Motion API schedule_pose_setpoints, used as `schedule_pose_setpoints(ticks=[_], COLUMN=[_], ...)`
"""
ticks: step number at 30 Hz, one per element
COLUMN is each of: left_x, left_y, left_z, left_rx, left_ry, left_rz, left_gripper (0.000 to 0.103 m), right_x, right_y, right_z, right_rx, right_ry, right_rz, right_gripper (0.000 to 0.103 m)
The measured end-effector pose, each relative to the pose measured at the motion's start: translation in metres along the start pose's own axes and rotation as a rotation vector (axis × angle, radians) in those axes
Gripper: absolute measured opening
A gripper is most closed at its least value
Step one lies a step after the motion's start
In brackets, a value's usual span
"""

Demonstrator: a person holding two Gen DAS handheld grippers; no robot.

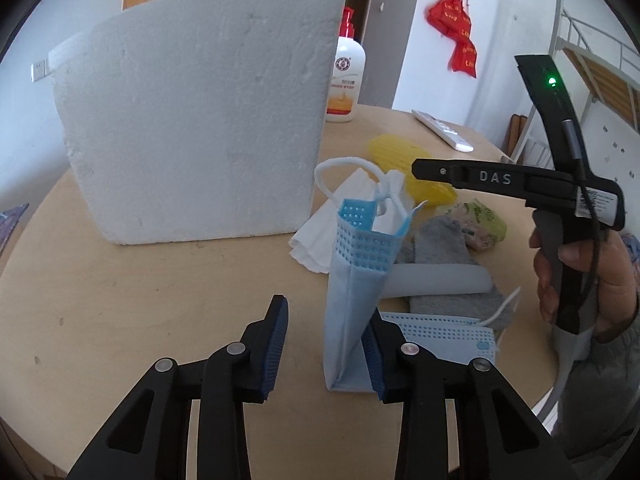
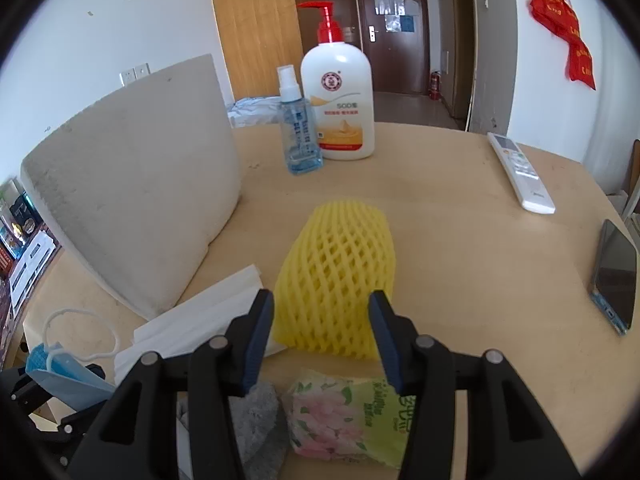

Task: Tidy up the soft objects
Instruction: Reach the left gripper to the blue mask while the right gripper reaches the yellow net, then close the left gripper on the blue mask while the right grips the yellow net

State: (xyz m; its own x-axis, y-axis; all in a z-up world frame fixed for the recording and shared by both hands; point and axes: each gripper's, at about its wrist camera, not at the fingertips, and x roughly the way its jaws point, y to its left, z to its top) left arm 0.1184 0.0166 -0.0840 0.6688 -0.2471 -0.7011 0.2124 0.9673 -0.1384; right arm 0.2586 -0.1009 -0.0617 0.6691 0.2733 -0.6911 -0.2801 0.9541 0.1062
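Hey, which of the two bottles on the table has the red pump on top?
The big white bottle with the orange label. The small clear blue bottle standing just left of it has a white spray top instead.

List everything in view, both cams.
table: one, light wood, underneath
foam box: one, white, left rear
pump bottle: one, white, rear
spray bottle: one, clear blue, beside it
remote: one, white, right rear
phone: one, dark, right edge
foam net: one, yellow, centre
tissue pack: one, green-pink, before net
cloth: one, grey, beside pack
tissues: stack, white, by box
face mask: one or two, blue, upright between left claw's fingers
left claw: one, black, open
right claw: one, black, open over net
hand: one, holding right claw
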Motion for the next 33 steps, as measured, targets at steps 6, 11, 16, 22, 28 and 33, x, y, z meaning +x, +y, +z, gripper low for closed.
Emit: schedule_pose_setpoints(ticks=[6, 11, 16, 22, 28, 33], left_x=[-0.008, -0.006, -0.010, -0.013, -0.018, -0.024], left_y=[0.002, 0.001, 0.000, 0.004, 0.001, 0.000], left_z=[-0.003, -0.005, -0.006, -0.004, 0.001, 0.005], left_rx=[0.003, 0.016, 0.029, 0.014, 0.025, 0.017], left_ry=[-0.009, 0.001, -0.018, -0.039, -0.062, -0.083], left_rz=[-0.017, -0.025, -0.053, -0.071, -0.075, -0.076], left_gripper=[0.021, 0.007, 0.005, 0.005, 0.005, 0.005], right_x=[0.007, 0.012, 0.014, 0.002, -0.015, -0.031], right_y=[0.002, 0.001, -0.005, -0.010, -0.011, -0.007], right_z=[0.001, 0.000, -0.001, 0.000, 0.000, -0.001], right_rx=[-0.016, -0.013, 0.024, 0.052, 0.076, 0.063], right_ry=[0.021, 0.040, 0.046, 0.003, -0.048, -0.089], right_rz=[-0.016, -0.007, 0.034, 0.054, 0.061, 0.067], right_gripper=[0.054, 0.027, 0.013, 0.013, 0.013, 0.013])
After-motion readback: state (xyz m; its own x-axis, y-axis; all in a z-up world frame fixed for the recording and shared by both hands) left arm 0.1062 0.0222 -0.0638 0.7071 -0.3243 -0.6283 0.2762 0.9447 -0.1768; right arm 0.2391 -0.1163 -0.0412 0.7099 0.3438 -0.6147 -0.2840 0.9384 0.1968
